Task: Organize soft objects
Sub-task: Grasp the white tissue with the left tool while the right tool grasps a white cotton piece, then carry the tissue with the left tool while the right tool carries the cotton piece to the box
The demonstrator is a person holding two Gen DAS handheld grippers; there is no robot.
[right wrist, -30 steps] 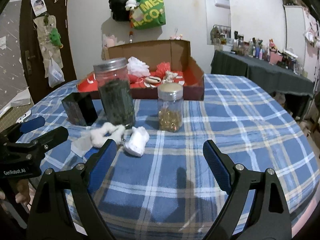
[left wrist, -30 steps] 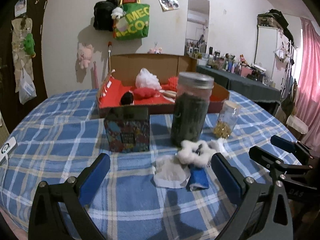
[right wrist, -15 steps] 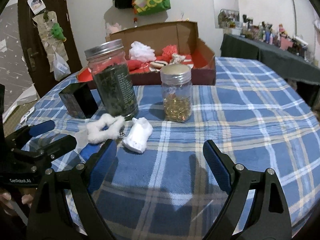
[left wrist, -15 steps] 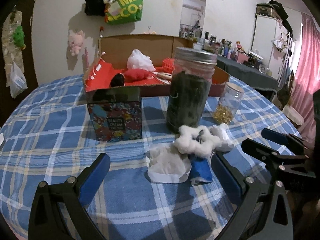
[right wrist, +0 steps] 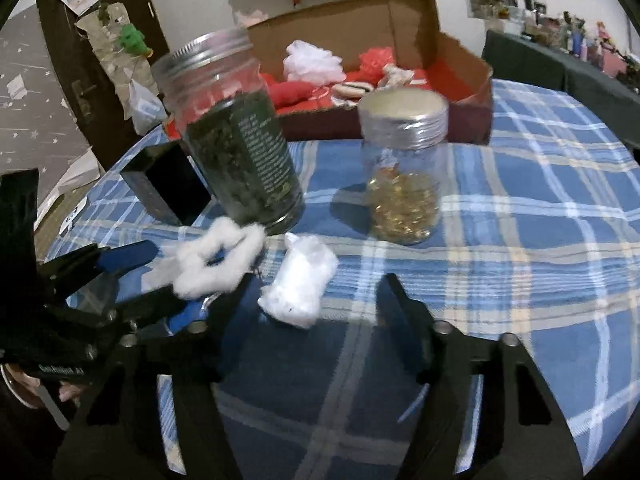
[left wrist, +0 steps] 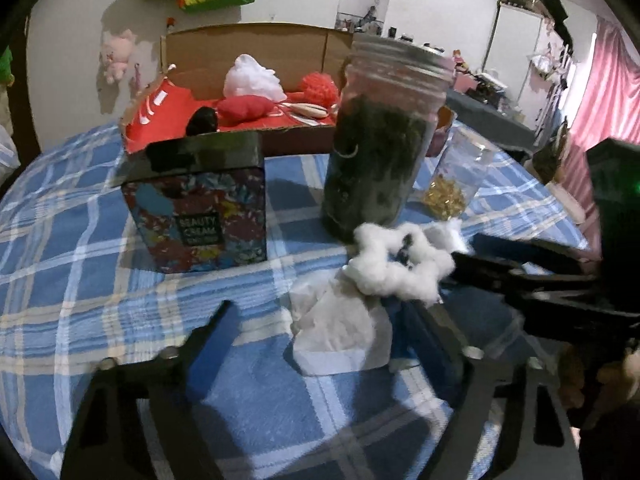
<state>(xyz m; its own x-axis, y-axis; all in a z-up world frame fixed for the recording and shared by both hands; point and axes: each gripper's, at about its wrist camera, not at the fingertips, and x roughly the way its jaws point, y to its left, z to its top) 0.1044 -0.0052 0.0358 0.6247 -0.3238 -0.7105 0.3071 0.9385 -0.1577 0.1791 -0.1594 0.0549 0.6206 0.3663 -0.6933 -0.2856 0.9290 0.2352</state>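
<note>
Both grippers have closed in on the soft pile beside the big jar [left wrist: 380, 148]. Left gripper [left wrist: 324, 320] spread around the tissue [left wrist: 340, 328]; right gripper [right wrist: 316, 292] spread, straddling the white pouch [right wrist: 298, 284]. Pickup looks imminent; fluffy ring [left wrist: 396, 264] untouched on the tablecloth [left wrist: 80, 280].

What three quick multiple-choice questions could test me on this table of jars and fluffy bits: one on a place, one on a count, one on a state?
1. Where is the white fluffy ring?
A. inside the cardboard box
B. on the tablecloth in front of the tall dark jar
C. on top of the small jar

2. How many lidded glass jars stand on the table?
A. one
B. two
C. four

3. How do the right gripper jaws stand?
A. open, holding nothing
B. shut on the ring
C. shut on a jar

Key: 1 B, it lies before the tall dark jar; 2 B, that jar plus the small jar; 3 A, both jaws sit apart around a white wad.
</note>
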